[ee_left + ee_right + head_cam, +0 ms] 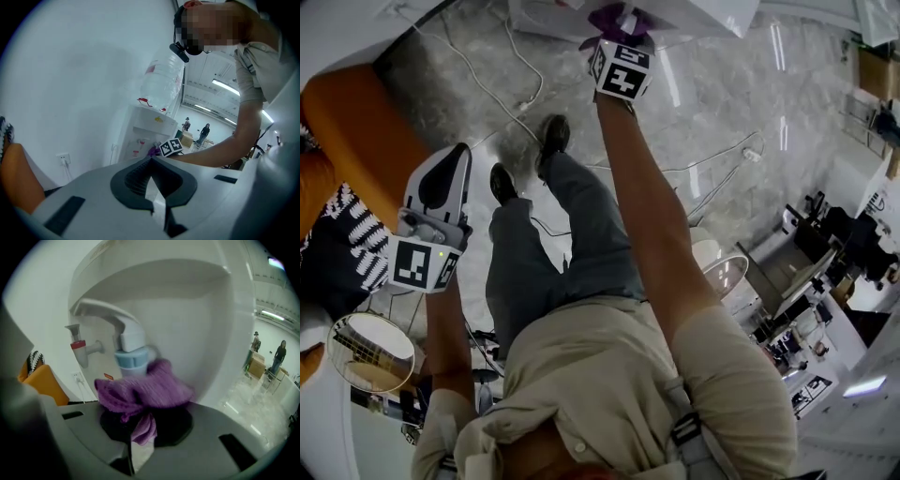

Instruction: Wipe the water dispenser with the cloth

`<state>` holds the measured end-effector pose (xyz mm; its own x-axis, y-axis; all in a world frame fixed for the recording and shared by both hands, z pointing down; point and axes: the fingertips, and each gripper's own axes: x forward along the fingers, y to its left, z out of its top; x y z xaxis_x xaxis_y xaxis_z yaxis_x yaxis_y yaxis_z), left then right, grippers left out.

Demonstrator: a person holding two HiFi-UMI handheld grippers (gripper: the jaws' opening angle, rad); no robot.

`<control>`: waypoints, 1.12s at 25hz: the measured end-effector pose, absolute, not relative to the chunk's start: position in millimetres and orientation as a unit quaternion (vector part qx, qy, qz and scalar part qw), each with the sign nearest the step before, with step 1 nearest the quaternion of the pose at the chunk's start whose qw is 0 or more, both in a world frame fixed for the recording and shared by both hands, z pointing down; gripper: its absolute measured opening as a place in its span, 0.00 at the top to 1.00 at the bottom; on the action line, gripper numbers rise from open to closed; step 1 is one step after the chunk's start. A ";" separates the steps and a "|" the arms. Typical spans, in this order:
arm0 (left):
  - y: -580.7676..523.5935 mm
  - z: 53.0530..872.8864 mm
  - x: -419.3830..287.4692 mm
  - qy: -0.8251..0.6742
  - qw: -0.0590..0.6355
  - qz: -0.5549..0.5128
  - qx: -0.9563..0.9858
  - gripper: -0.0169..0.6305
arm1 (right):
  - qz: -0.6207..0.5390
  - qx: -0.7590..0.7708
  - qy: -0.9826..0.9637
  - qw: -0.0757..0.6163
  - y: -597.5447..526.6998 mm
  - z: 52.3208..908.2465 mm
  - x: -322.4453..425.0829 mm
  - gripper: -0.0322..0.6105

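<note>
While right gripper (133, 439) clamps one purple cloth (145, 392), two taps (131, 355) on one water dispenser (206, 333), left gripper (152, 194) closed.

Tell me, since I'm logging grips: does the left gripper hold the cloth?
No, the left gripper is shut on nothing; the right gripper holds the purple cloth.

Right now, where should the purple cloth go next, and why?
Probably a short sideways rub across the blue tap. The right gripper is shut on the purple cloth, which is bunched just below that tap inside the recess of the water dispenser. The red tap, further left, has no cloth on it, so it could come after.
</note>
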<state>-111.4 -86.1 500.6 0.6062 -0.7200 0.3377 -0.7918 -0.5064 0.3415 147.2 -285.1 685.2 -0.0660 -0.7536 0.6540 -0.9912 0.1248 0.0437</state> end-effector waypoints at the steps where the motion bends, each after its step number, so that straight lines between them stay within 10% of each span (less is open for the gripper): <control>1: -83.9 503.0 -118.6 -0.443 0.237 0.075 0.862 0.95 | 0.214 0.623 -0.701 0.273 -289.5 686.5 138.2 0.85; 28: -54.9 522.5 -199.3 -0.510 0.249 0.060 0.821 0.95 | 0.222 0.555 -0.764 0.242 -307.3 693.2 -30.9 0.85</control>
